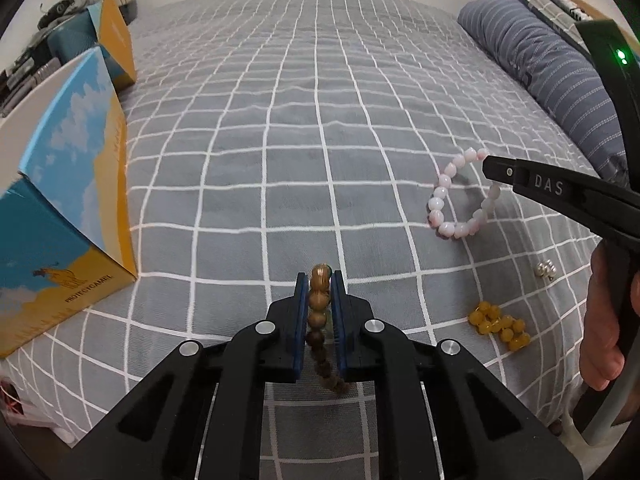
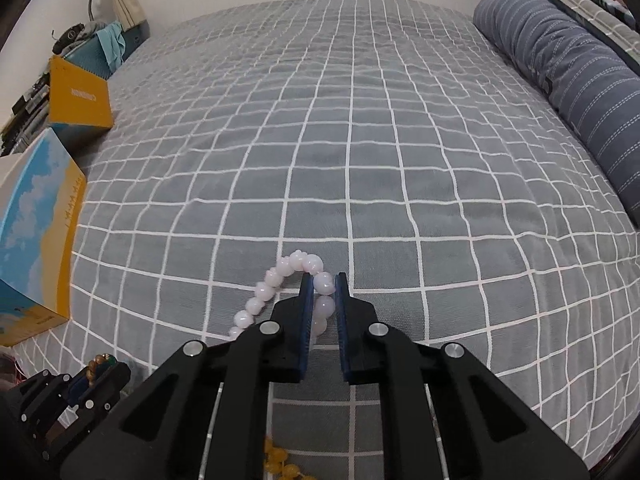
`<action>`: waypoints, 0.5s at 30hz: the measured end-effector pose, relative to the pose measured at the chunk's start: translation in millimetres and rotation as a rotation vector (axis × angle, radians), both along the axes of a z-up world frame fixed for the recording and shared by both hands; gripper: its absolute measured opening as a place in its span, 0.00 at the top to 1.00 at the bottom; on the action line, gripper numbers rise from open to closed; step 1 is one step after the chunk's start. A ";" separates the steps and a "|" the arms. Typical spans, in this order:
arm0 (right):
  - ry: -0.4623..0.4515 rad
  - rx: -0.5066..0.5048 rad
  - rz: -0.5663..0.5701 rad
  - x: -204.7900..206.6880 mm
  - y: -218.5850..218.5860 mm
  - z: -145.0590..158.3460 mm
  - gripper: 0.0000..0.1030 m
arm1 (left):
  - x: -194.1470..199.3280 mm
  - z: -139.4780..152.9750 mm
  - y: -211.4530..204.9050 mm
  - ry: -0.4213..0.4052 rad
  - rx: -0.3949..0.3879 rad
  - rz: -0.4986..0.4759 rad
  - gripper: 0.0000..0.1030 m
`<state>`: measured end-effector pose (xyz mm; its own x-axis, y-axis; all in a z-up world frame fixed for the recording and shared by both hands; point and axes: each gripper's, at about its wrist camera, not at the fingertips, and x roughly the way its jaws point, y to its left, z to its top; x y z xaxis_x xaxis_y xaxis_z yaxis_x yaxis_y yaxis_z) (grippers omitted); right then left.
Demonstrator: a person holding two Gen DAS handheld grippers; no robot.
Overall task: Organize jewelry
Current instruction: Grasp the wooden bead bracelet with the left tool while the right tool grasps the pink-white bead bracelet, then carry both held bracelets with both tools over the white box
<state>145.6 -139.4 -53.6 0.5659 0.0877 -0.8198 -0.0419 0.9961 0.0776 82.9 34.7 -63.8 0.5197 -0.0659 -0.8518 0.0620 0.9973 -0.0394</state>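
At the far left, a blue-and-yellow box printed with clouds and a camel sits on the edge of the grey checked bedspread, and a second yellow box stands behind it, further along the same edge.

Near the middle of the left wrist view, the left gripper is clenched on a brown bead bracelet. The beads stand on edge between the blue pads, with the top bead poking just past the fingertips and the rest of the strand hanging down behind them, above the bedspread.

Further right lies a small heap of yellow beads on the cover, and just beyond it a tiny silvery piece, too small to tell what it is, perhaps an earring.

Right again, the right gripper closes around a pink bead bracelet. In the right wrist view one pink bead sits between its fingertips, touching the left pad; whether the other pad presses on it is hard to tell, so the grip looks snug rather than certain. The loop trails off to the left of the fingers, and from the left wrist view it lies low on the bedspread beside the black finger.

At the far right, a blue striped pillow runs along the edge of the bed.
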 end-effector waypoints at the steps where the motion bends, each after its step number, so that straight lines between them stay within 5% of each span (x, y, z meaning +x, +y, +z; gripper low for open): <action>1: -0.013 0.003 0.002 -2.7 0.5 4.7 0.90 | -0.7 3.2 1.7 -0.007 -0.001 0.004 0.89; 15: -0.118 0.023 0.010 -26.7 4.8 41.4 0.90 | -15.0 37.5 14.2 -0.087 -0.011 0.030 0.89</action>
<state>118.9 -134.6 -12.2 0.6573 0.1116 -0.7454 -0.0615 0.9936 0.0945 67.9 48.9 -26.3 0.5932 -0.0583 -0.8029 0.0362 0.9983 -0.0457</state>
